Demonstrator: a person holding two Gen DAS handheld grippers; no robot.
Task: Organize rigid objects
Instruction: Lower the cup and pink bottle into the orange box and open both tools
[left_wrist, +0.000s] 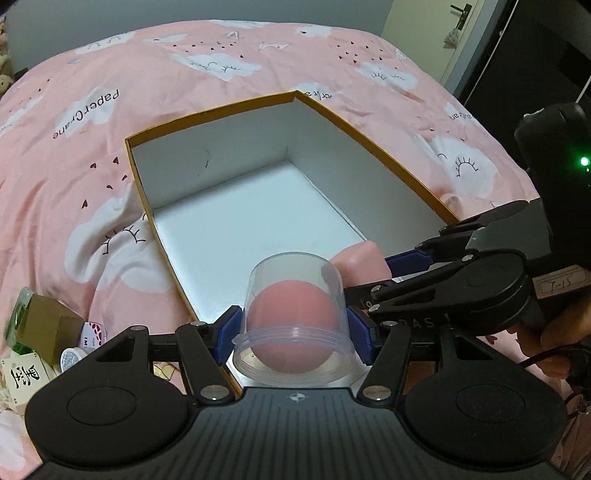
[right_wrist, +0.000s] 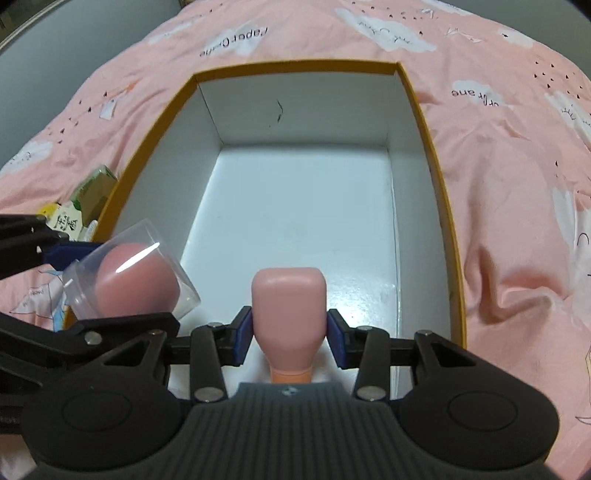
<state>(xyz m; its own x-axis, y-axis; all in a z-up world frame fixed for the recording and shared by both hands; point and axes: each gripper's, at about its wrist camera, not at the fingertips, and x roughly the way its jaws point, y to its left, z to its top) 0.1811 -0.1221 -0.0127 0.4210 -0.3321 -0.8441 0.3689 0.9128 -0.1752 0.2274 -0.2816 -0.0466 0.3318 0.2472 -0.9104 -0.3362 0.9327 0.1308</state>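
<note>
L gripper (left_wrist: 293, 332) pinches 1 clear tub (left_wrist: 293, 328) w/ pink ball, over box (left_wrist: 221, 155) near edge. R gripper (right_wrist: 290, 338) pinches 1 pink bottle (right_wrist: 288, 306) above box floor. 1 box on bedspread (left_wrist: 110, 74); small packs (left_wrist: 40, 332) off its left side.

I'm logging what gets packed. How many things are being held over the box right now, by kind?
Clear tub with pink ball, in the left tongs: 1
Pink bottle, in the right tongs: 1
Total held: 2
Nothing lies in the box yet.
</note>
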